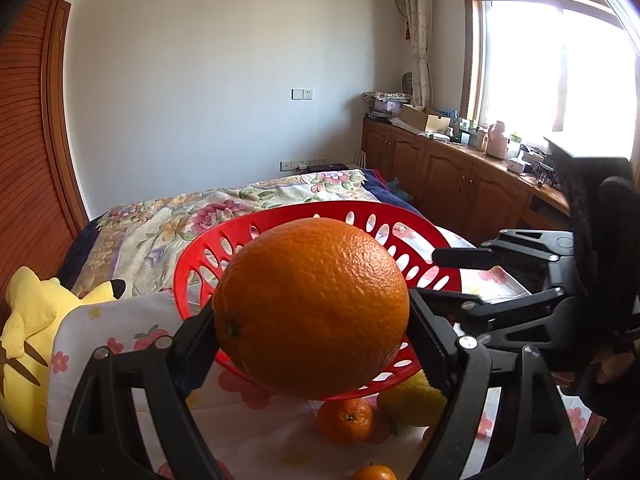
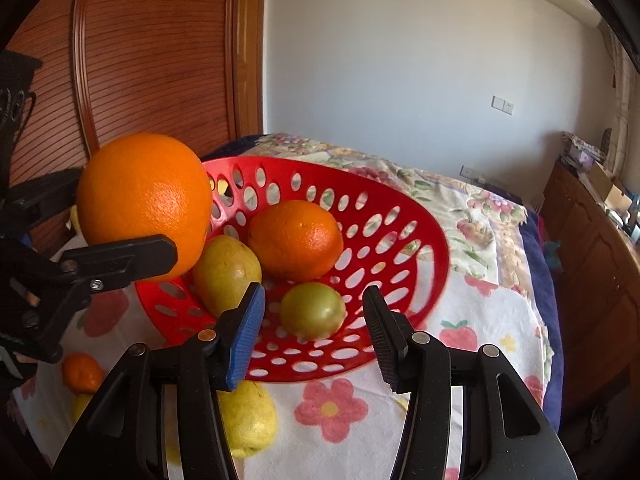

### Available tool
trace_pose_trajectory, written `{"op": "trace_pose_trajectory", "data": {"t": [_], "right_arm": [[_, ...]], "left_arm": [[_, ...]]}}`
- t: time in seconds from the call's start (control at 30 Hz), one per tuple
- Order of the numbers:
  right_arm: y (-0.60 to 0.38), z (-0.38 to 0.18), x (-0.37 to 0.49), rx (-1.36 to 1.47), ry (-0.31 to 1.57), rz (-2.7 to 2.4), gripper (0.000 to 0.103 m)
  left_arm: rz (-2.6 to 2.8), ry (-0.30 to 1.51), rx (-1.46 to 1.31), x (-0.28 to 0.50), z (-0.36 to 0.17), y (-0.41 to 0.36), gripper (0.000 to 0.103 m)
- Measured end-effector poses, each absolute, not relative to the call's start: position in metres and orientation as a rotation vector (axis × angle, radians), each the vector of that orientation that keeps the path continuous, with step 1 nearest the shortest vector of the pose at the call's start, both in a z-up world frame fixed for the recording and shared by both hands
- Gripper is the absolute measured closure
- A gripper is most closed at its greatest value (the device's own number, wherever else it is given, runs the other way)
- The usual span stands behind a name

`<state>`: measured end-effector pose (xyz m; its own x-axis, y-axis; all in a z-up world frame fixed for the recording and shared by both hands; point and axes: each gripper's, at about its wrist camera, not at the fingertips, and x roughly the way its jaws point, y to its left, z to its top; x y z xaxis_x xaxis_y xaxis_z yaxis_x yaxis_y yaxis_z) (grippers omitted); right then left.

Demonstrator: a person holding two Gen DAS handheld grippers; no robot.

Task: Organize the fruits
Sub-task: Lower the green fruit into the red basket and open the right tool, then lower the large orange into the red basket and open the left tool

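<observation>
My left gripper [image 1: 310, 320] is shut on a large orange [image 1: 312, 306] and holds it above the near left rim of the red perforated basket [image 1: 360, 216]. In the right wrist view the same orange [image 2: 144, 204] hangs at the basket's left rim [image 2: 400, 216]. Inside the basket lie another orange [image 2: 296, 240], a yellow-green pear [image 2: 226, 274] and a small green fruit [image 2: 312, 310]. My right gripper [image 2: 314, 332] is open and empty, just above the basket's near rim. The right gripper also shows in the left wrist view [image 1: 452, 276].
On the flowered cloth [image 2: 332, 408] beside the basket lie a lemon [image 2: 248, 420] and a mandarin [image 2: 82, 372]; the left wrist view shows mandarins [image 1: 346, 420] and a lemon [image 1: 412, 400] below the basket. A yellow plush toy [image 1: 28, 344] sits at the left. Wooden cabinets [image 1: 440, 176] run along the right.
</observation>
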<state>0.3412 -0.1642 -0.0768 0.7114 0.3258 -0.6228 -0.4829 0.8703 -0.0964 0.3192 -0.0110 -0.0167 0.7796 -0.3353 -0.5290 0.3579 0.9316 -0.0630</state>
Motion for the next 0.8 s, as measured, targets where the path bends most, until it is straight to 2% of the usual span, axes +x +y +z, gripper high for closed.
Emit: {"op": "trace_pose_trajectory", "data": {"t": [0.8], "right_arm": [[-0.208,-0.072,0.318,-0.199,0.586,0.419,0.051]], "left_arm": [[-0.366,0.691,0.141,0.343,-0.042,-0.062,0.019]]}}
